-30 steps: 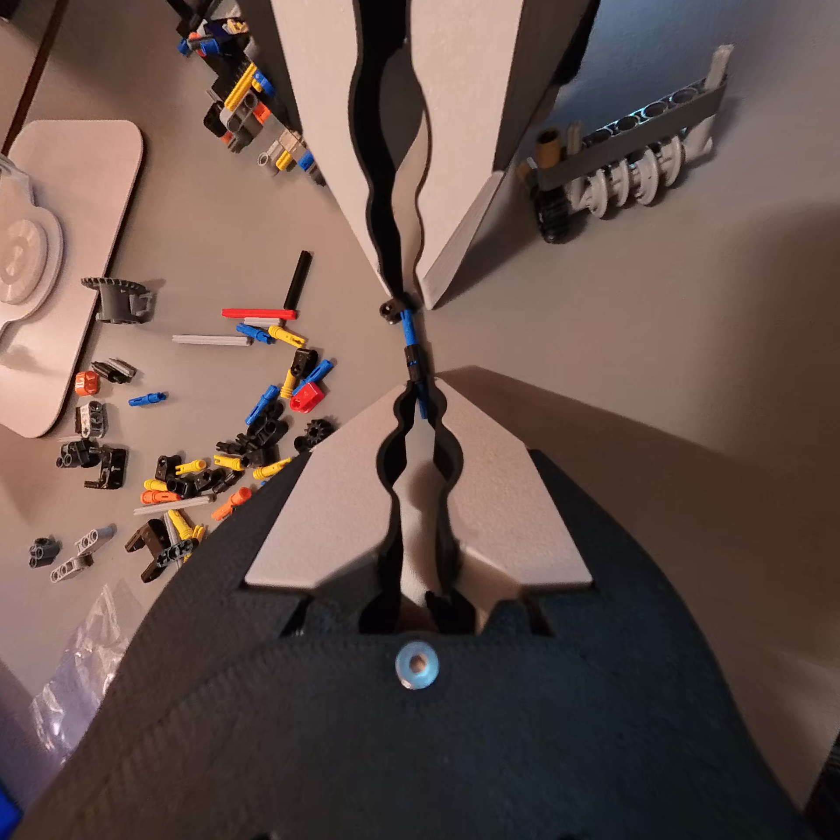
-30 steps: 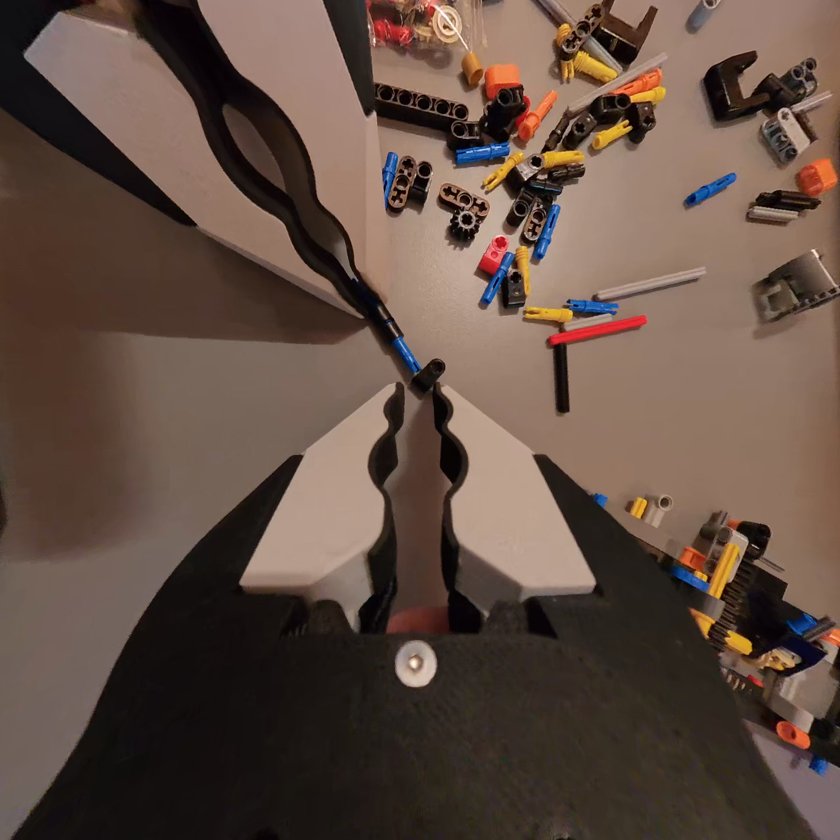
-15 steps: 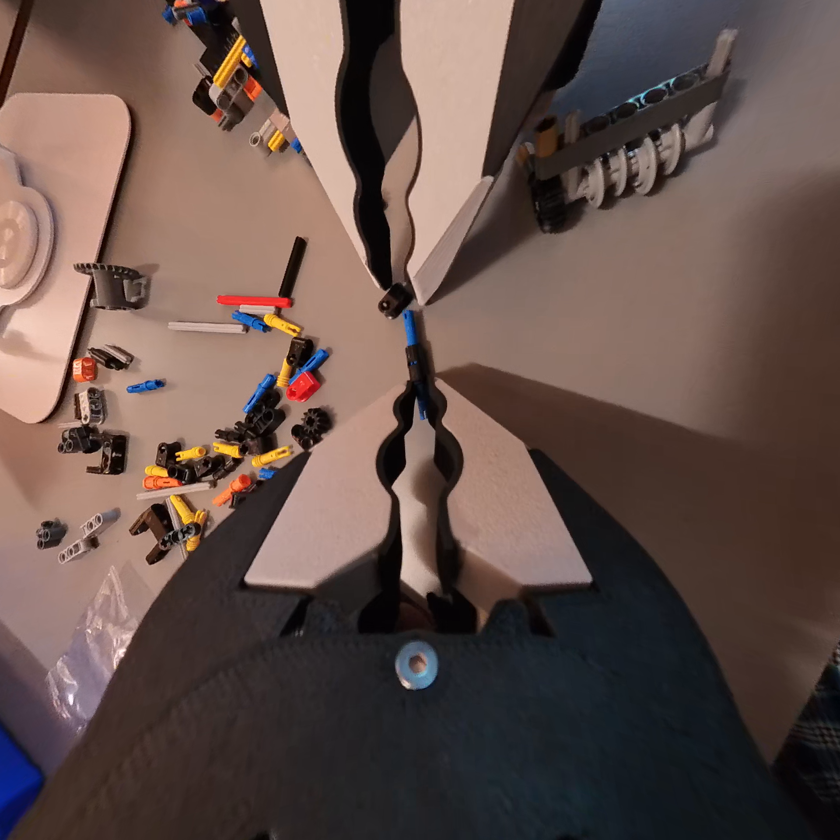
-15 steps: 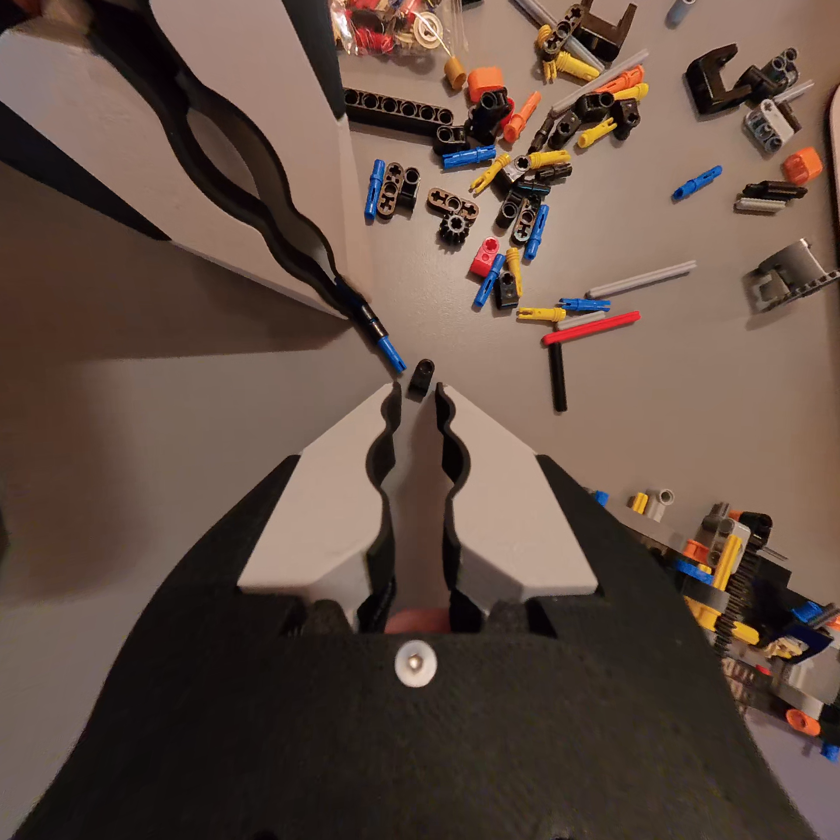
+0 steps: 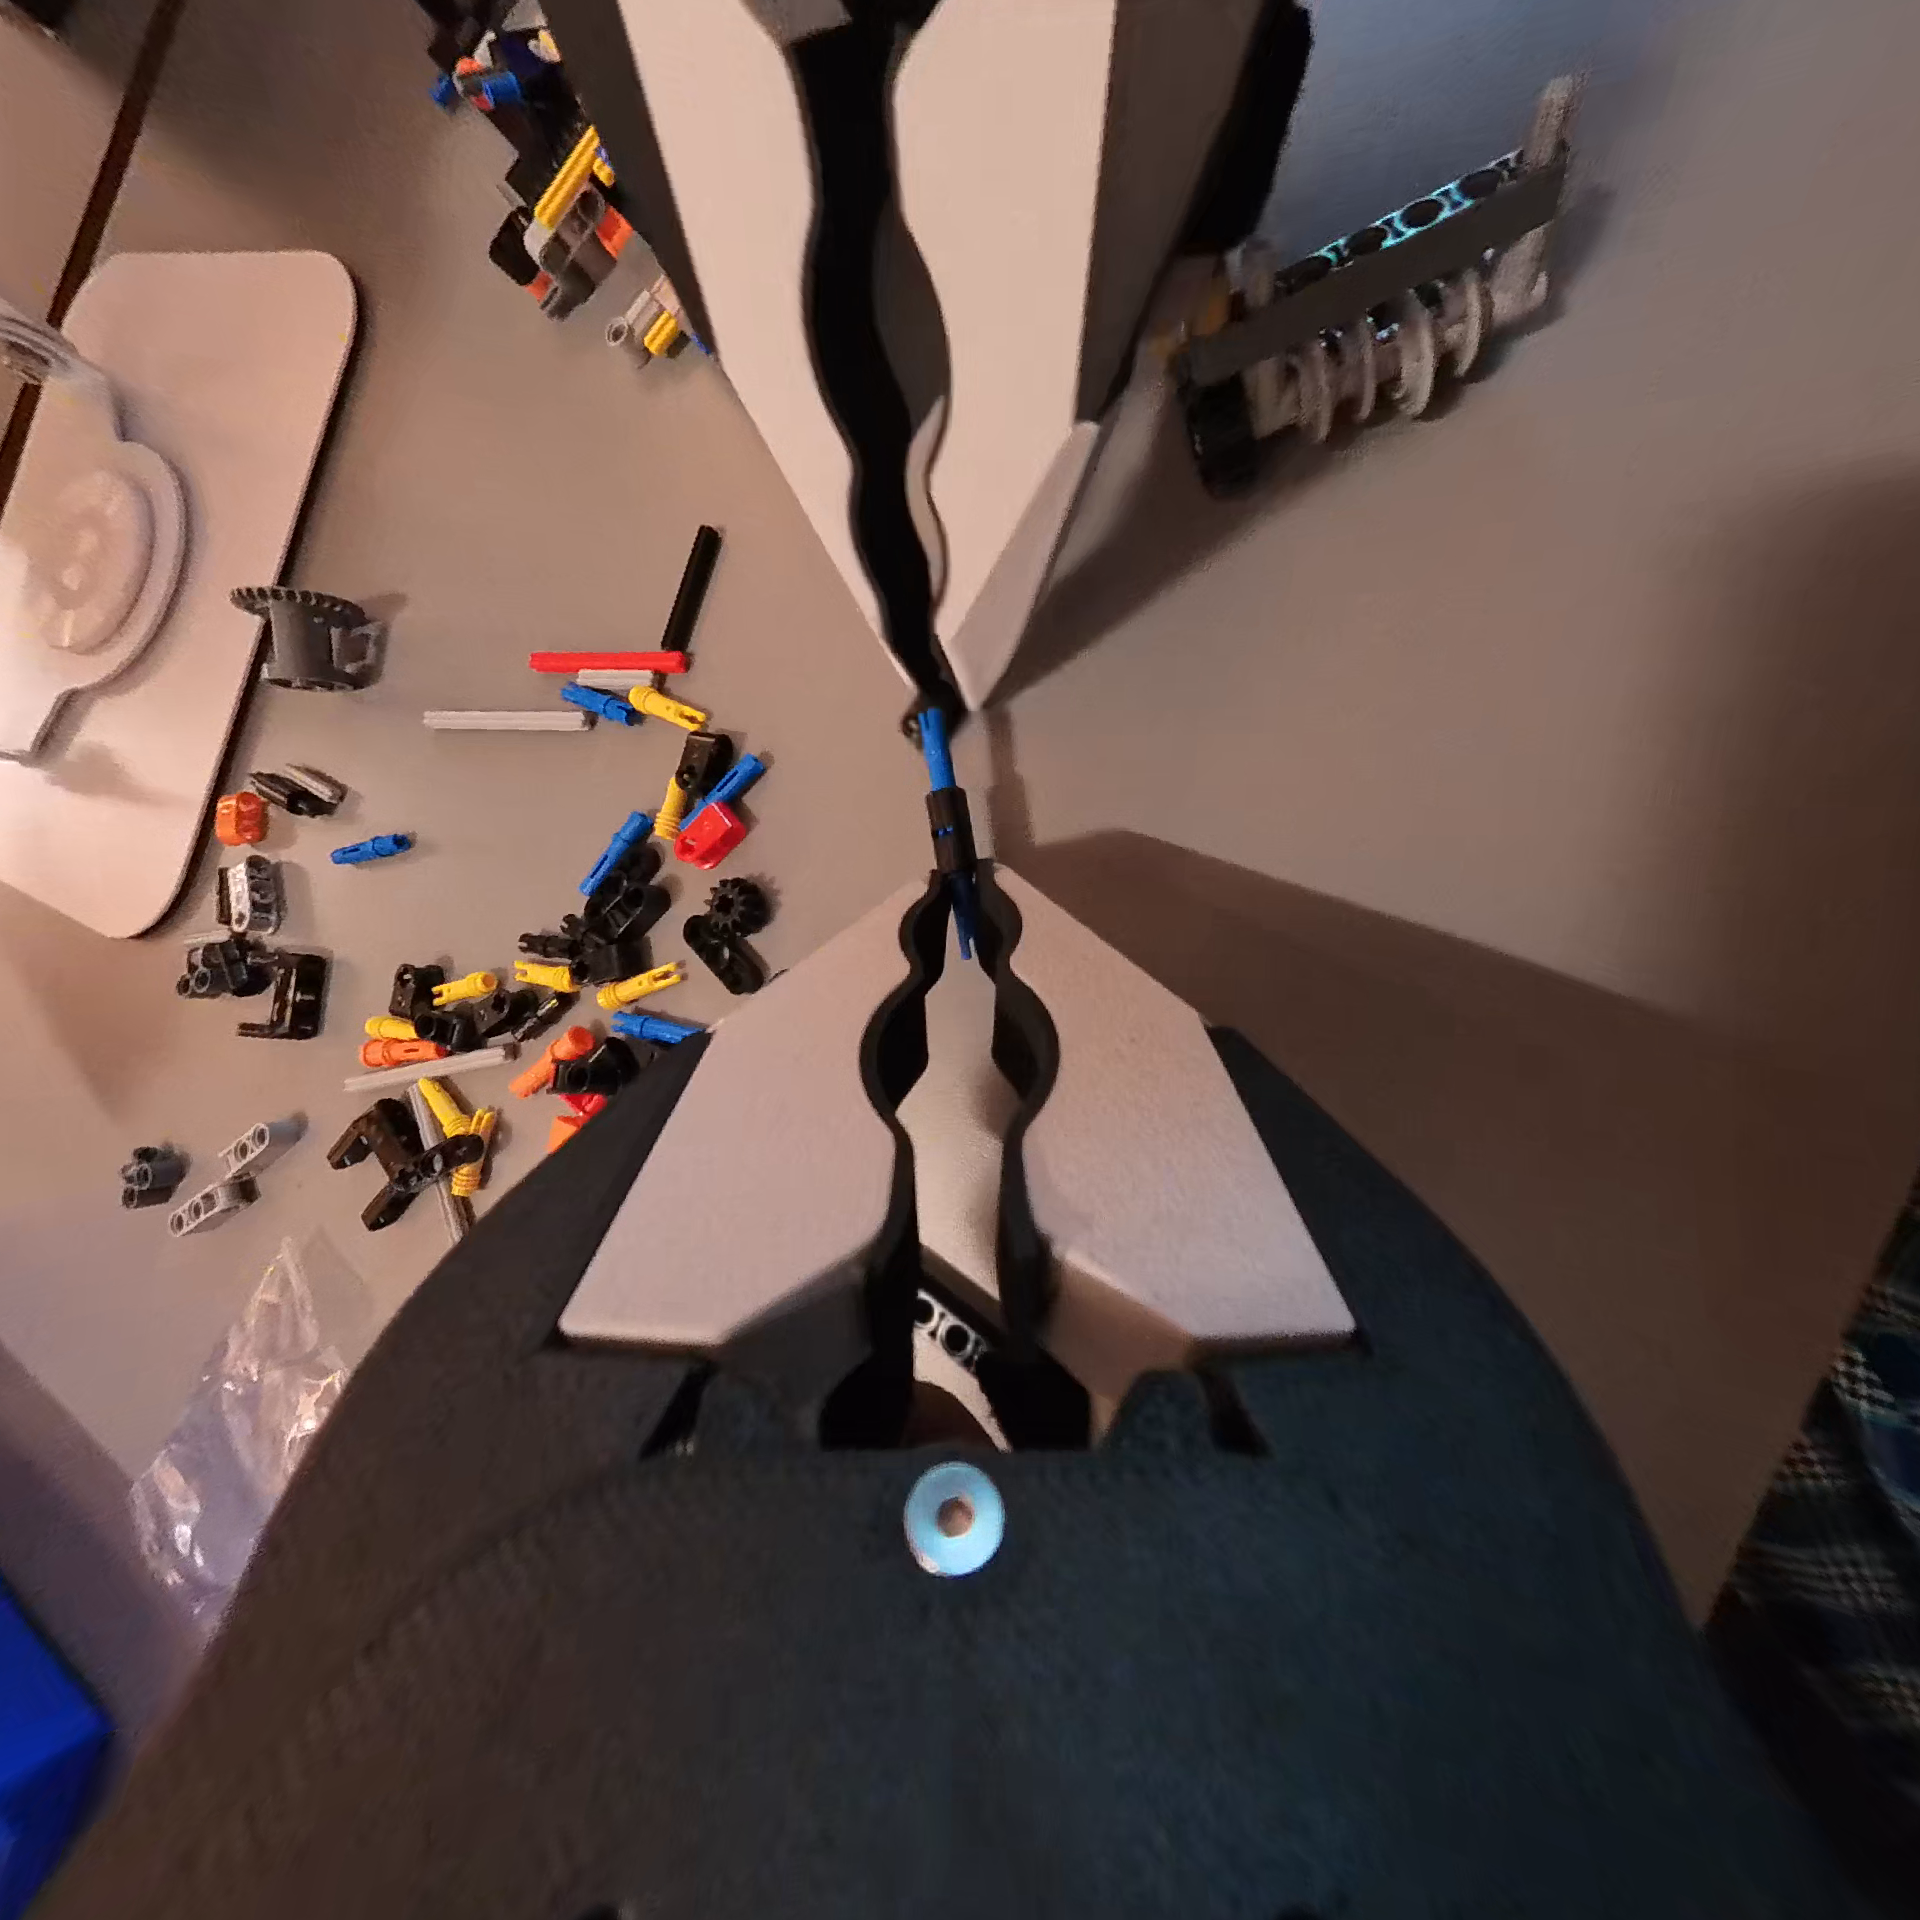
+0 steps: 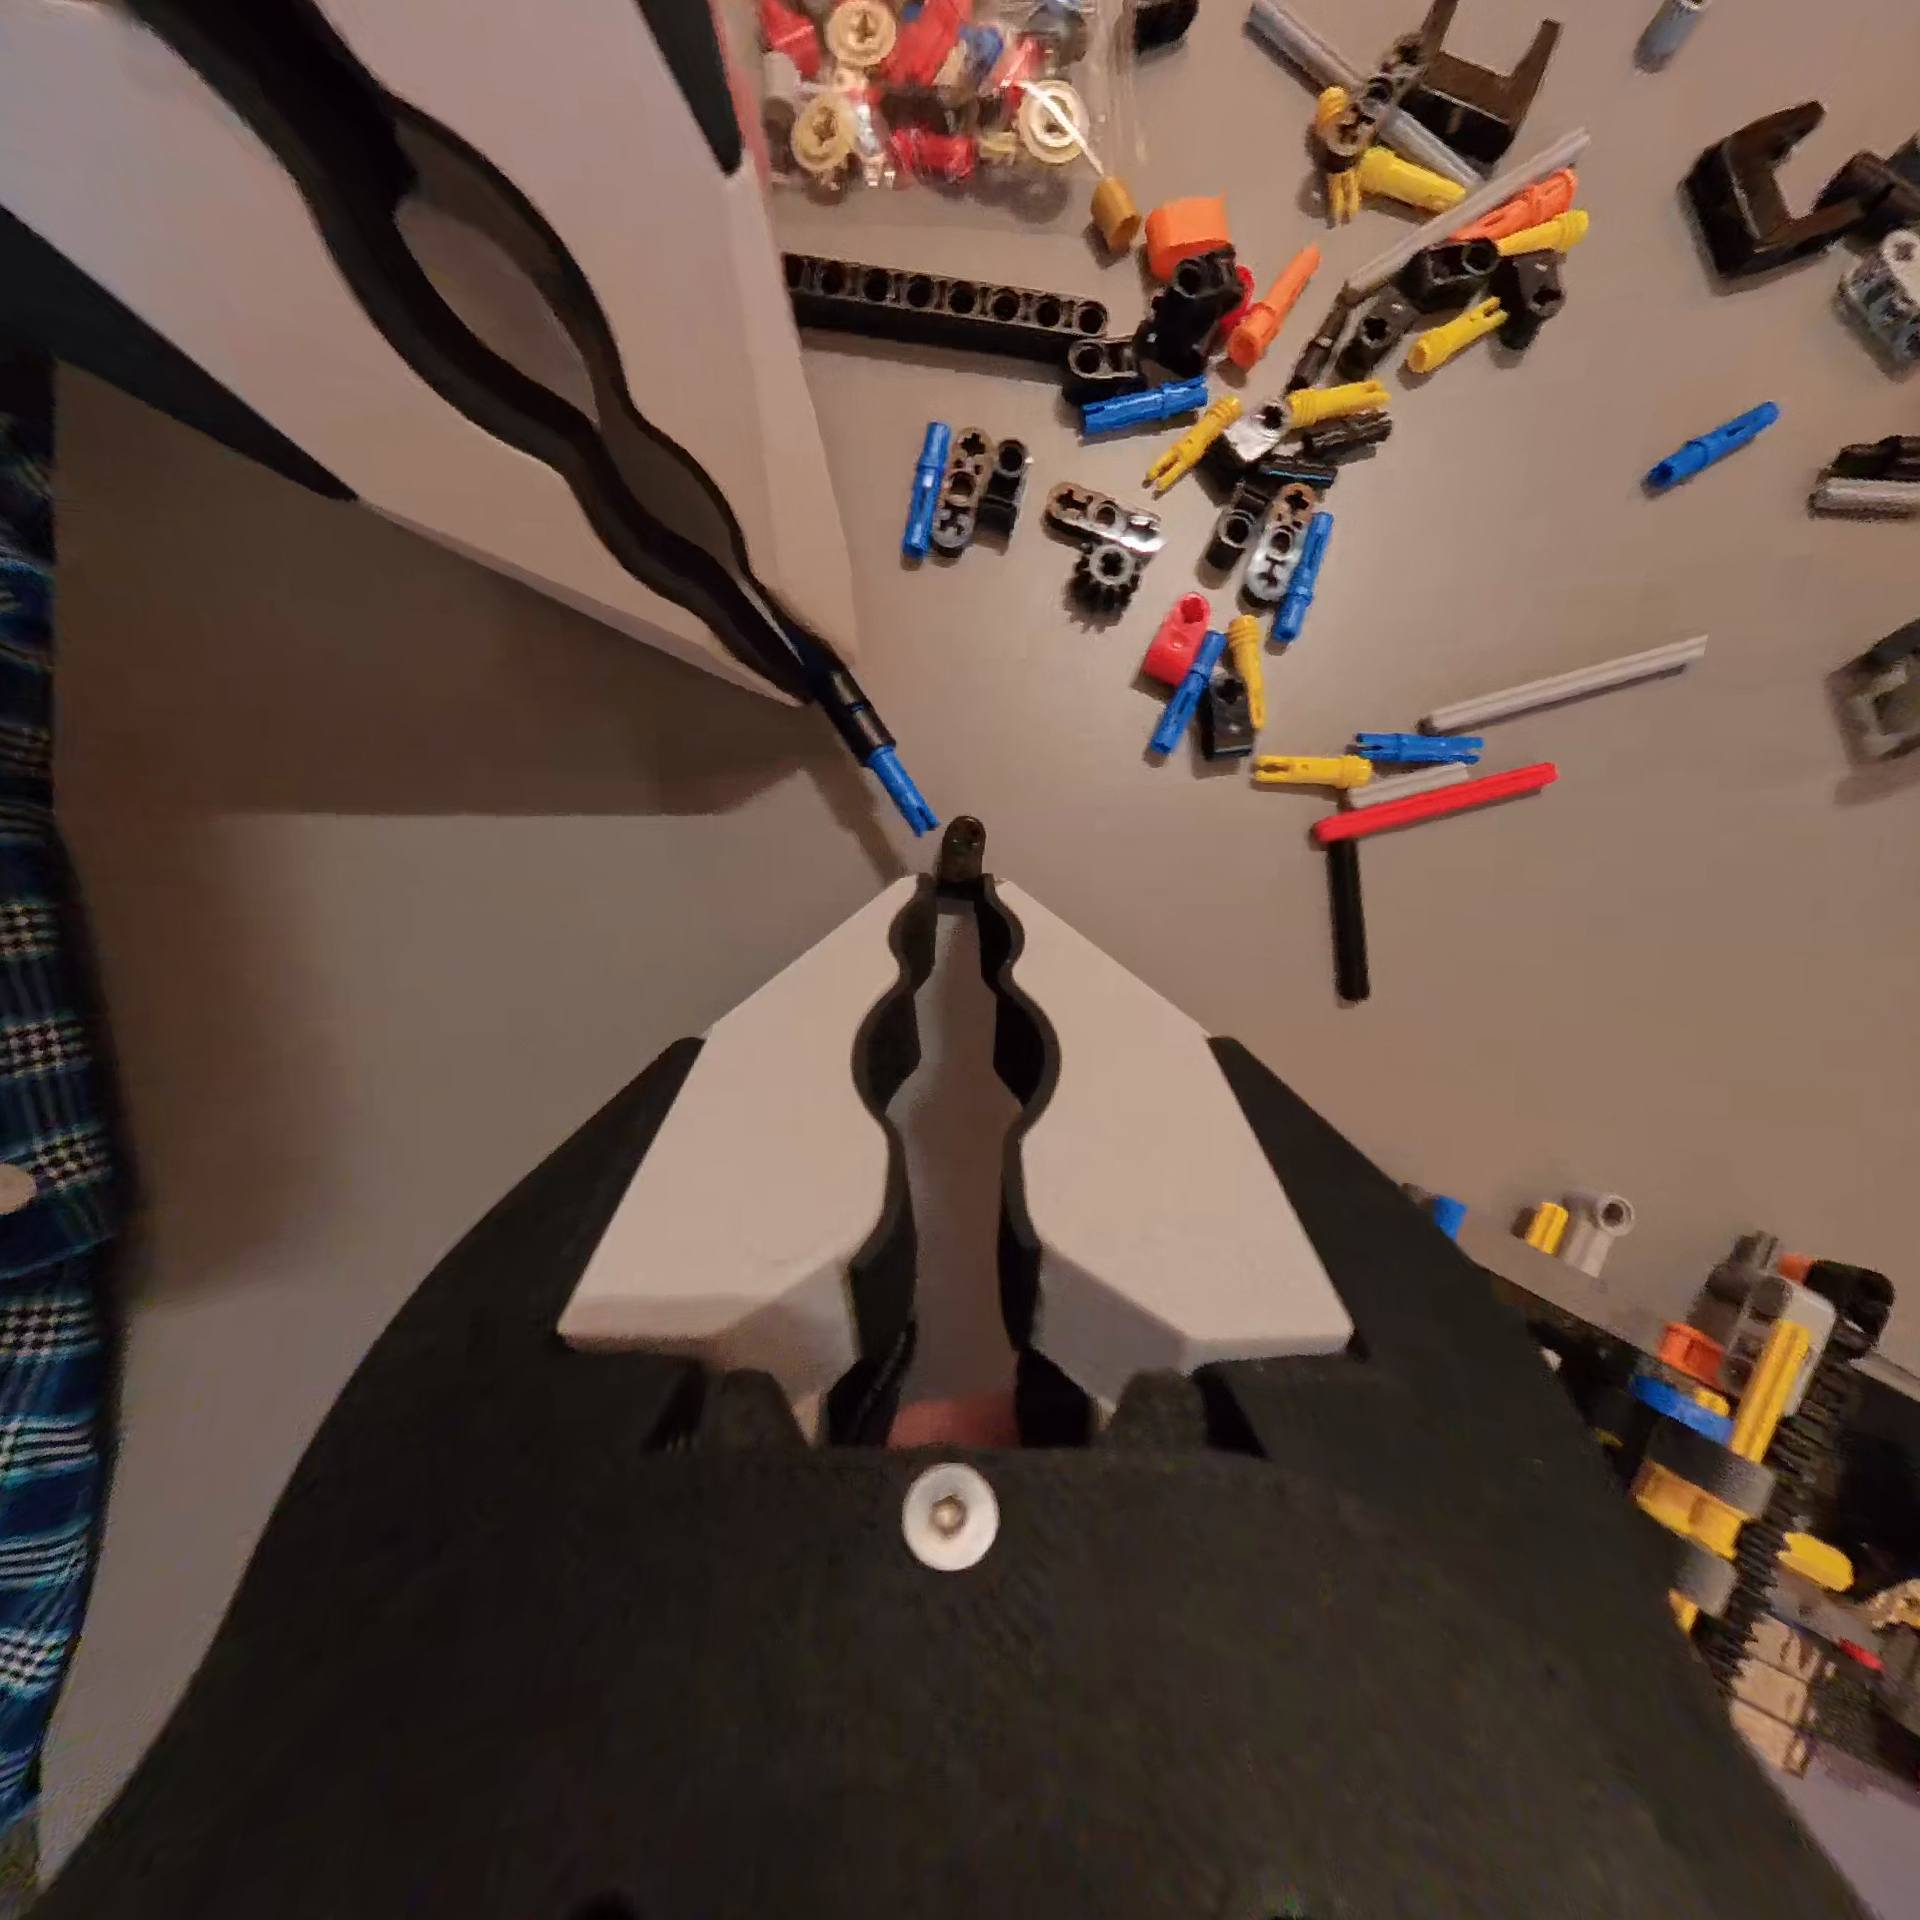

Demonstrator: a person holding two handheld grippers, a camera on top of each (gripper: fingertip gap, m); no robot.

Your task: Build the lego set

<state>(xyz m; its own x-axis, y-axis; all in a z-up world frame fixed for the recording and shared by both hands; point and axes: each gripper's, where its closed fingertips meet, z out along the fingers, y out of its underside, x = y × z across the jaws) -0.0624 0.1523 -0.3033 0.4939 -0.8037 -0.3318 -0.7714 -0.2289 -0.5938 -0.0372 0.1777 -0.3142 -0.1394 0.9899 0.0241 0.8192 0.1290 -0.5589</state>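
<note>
My left gripper [image 5: 956,883] is shut on a blue pin with a black sleeve [image 5: 948,821], which sticks out ahead of its tips. My right gripper [image 6: 961,883] is shut on a small black connector [image 6: 961,847] with a round hole. In the right wrist view the left gripper [image 6: 805,681] comes in from the upper left, and the pin's blue tip [image 6: 902,790] ends just short of the connector. In the left wrist view the right gripper [image 5: 940,691] comes down from above, and the connector [image 5: 916,727] shows only as a dark bit beside the pin's tip.
Loose small parts [image 6: 1278,499] lie scattered on the grey table to the right: pins, axles, a black beam [image 6: 935,307], a bag of parts [image 6: 935,94]. A partly built model [image 6: 1766,1455] stands at lower right. A grey beam assembly [image 5: 1382,301] and a light board [image 5: 177,582] show in the left wrist view. The gap from one gripper's tips to the other's is roughly 5 cm.
The pin and the connector were touching a second ago, then drew apart. Now the connector has turned in line with the right gripper and the pin's tip is close to it again.
</note>
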